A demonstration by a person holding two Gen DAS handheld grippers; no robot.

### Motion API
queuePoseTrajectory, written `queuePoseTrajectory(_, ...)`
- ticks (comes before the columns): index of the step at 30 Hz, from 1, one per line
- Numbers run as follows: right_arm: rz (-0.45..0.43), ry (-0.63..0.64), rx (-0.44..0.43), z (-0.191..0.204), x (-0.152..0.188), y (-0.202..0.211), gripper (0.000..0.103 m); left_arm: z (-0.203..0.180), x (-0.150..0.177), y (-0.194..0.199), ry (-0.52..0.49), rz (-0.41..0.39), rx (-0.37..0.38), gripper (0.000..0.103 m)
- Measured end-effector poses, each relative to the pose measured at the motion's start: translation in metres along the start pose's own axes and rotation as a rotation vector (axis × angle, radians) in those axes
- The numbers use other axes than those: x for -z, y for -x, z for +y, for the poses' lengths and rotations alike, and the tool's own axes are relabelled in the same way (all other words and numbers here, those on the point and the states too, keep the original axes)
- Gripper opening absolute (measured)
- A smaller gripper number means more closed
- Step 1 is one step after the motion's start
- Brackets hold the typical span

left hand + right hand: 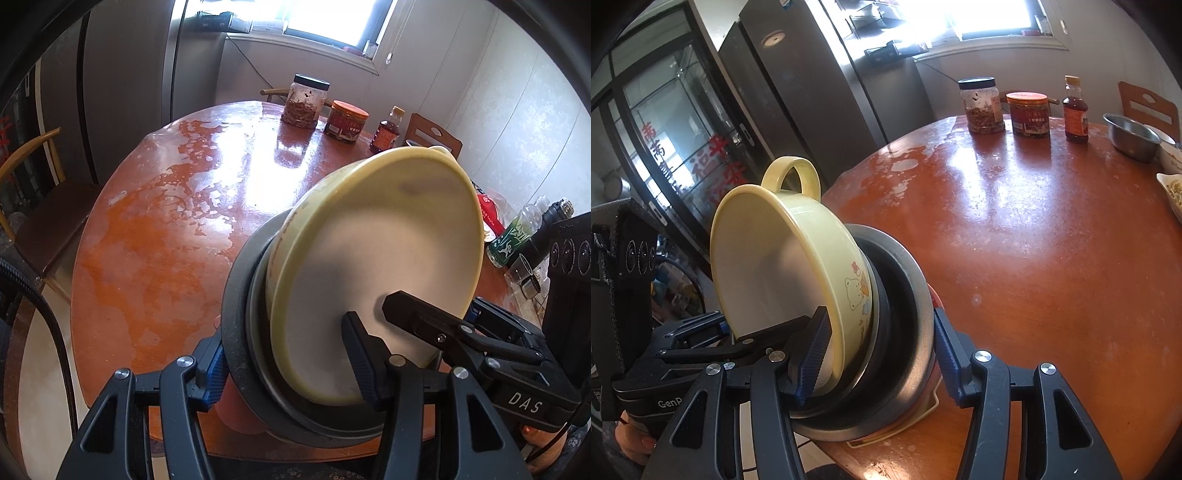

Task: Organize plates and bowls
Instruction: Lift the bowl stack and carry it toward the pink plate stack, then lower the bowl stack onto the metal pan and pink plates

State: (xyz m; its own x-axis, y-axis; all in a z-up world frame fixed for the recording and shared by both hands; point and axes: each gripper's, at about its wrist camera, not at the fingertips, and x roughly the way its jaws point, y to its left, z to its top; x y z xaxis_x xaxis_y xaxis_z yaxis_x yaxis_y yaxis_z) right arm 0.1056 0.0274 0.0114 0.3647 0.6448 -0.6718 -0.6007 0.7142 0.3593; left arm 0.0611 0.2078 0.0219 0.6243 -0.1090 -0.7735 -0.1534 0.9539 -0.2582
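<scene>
**Nested bowls held at the table edge**

Sunlight from a window glared across a worn round red table (155, 206) in the left wrist view. At the upper middle of the frame stood a dark-lidded jar (304, 101), an orange-lidded jar (347, 122) and a small brown bottle (389, 131). Lower right of centre, a yellow bowl (388, 266) sat tilted inside a dark metal bowl (240, 332), the stack tipped toward the camera at the near table edge. The left gripper (288, 373) straddled the stack low in the frame, one finger outside the dark bowl's rim and one against the yellow bowl's inside, pinching both. The right gripper (424, 317) reached in from the lower right, its fingers set over the yellow bowl's rim.

In the right wrist view, a refrigerator (820, 74) and a glass cabinet (672, 122) filled the upper left. The same stack sat lower left of centre, the yellow bowl's handle (792, 173) pointing up and a cartoon bear on its side. The right gripper's two fingers bracketed both bowls, apparently clamping them. A steel bowl (1132, 136) waited far right.

The step looked like carrying or settling the nested stack. Next, it would need levelling and lowering flat onto the table before either grip loosened, since the tilted yellow bowl could slide out.
</scene>
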Motion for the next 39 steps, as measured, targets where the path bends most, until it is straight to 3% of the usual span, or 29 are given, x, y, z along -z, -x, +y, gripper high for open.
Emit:
queuePoseTrajectory(12,0.003,0.016,0.027,0.003,0.004,-0.005,0.058,0.002,0.002,-0.003,-0.009,-0.01,-0.014,0.057)
queuePoseTrajectory(18,-0.008,0.015,0.014,0.002,0.003,-0.002,0.058,0.004,0.002,-0.002,-0.013,-0.015,-0.06,0.059)
queuePoseTrajectory(25,-0.024,-0.009,0.01,-0.003,0.002,0.009,0.068,0.006,0.002,0.005,-0.003,-0.035,-0.041,0.062)
queuePoseTrajectory(29,-0.043,-0.029,0.018,-0.01,0.001,0.018,0.073,0.007,0.003,0.016,0.009,-0.053,-0.028,0.063)
queuePoseTrajectory(39,-0.09,-0.044,0.034,-0.021,0.005,0.043,0.074,0.03,0.012,0.06,0.055,-0.12,-0.059,0.064)
